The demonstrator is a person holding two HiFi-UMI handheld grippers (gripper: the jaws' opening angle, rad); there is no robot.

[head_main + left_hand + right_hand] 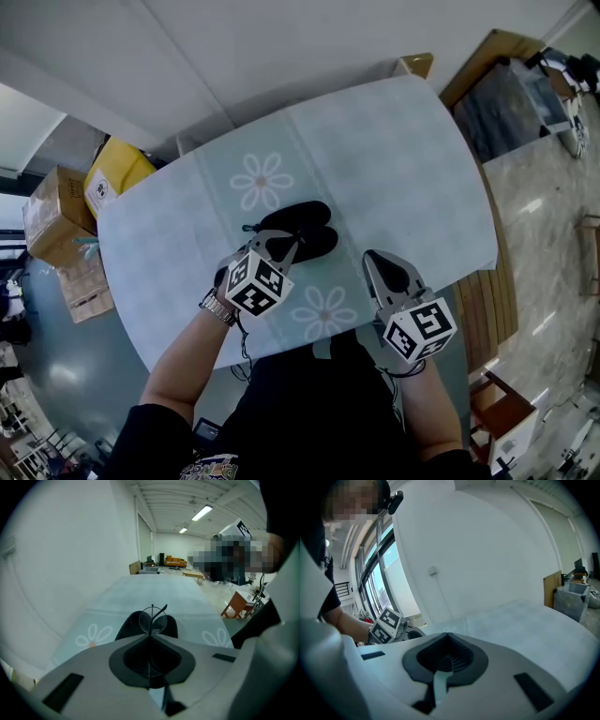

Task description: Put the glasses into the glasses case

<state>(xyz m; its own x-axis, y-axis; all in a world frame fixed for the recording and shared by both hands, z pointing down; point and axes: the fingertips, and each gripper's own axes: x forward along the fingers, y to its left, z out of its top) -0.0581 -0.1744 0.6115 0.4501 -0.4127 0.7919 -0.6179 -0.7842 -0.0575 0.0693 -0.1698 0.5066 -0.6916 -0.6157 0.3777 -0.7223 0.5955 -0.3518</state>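
A black glasses case (305, 230) lies open in the middle of the table, its two halves spread on the flowered cloth (375, 159). My left gripper (279, 242) hovers over the case's near side, shut on thin wire-framed glasses (153, 620). In the left gripper view the round lenses stand upright just past the fingertips, with the dark case (125, 628) right behind them. My right gripper (371, 256) is off to the right of the case, over the cloth near the front edge. Its jaws are shut with nothing between them (447, 634).
The table is narrow; its front edge runs just beneath both grippers. Cardboard boxes (54, 214) and a yellow box (114, 172) stand on the floor at the left. A wooden bench (480, 309) sits to the right. A white wall lies beyond the far edge.
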